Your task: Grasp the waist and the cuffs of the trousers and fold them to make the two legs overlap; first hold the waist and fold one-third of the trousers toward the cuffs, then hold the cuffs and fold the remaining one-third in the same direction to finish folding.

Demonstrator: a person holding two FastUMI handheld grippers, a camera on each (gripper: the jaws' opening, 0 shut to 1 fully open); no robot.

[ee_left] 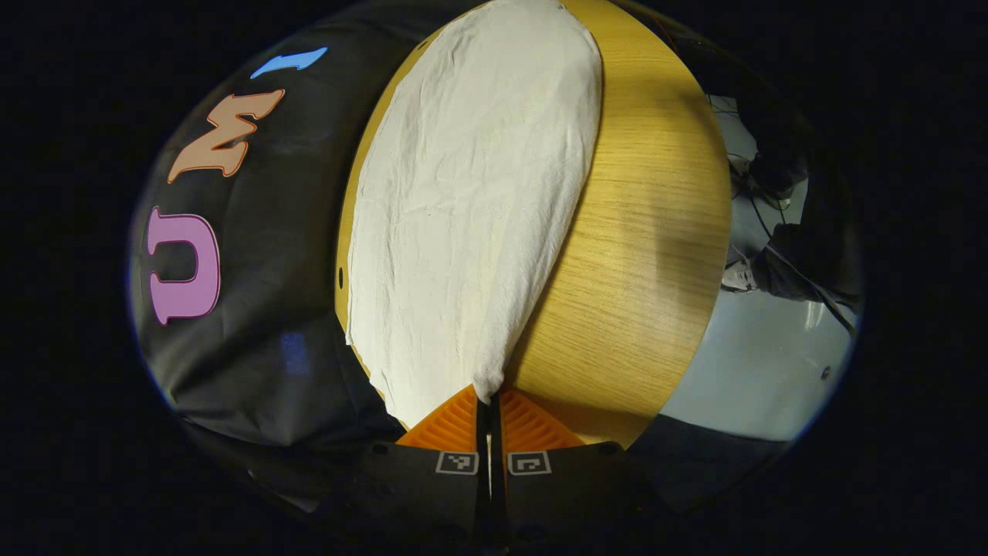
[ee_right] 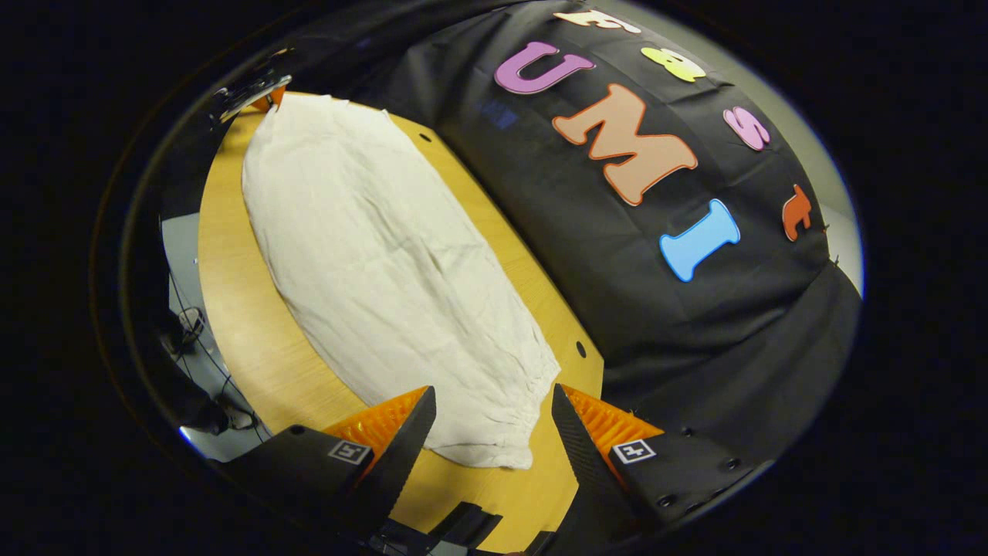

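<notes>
Trousers (ee_left: 463,208): pale, thin, creased cloth, lying lengthwise on the wooden table (ee_left: 641,232) with the legs apparently already overlapped. Judged light, limp and non-slippery; it will sag between holds, so take it at the end corners.

Left gripper (ee_left: 489,401): jaws closed, pinching 1 corner of the near end of the cloth.

Right gripper (ee_right: 490,421): jaws spread wide, straddling the gathered end of the trousers (ee_right: 386,262) without gripping; whether the fingers (ee_right: 409,432) touch the cloth cannot be determined.

A light wooden table (ee_left: 641,232) with small dark holes near its edge stands against the booth's black cloth wall (ee_left: 270,324). Beyond its far edge lies a pale floor (ee_left: 756,371) with dark cables (ee_left: 760,208).
</notes>
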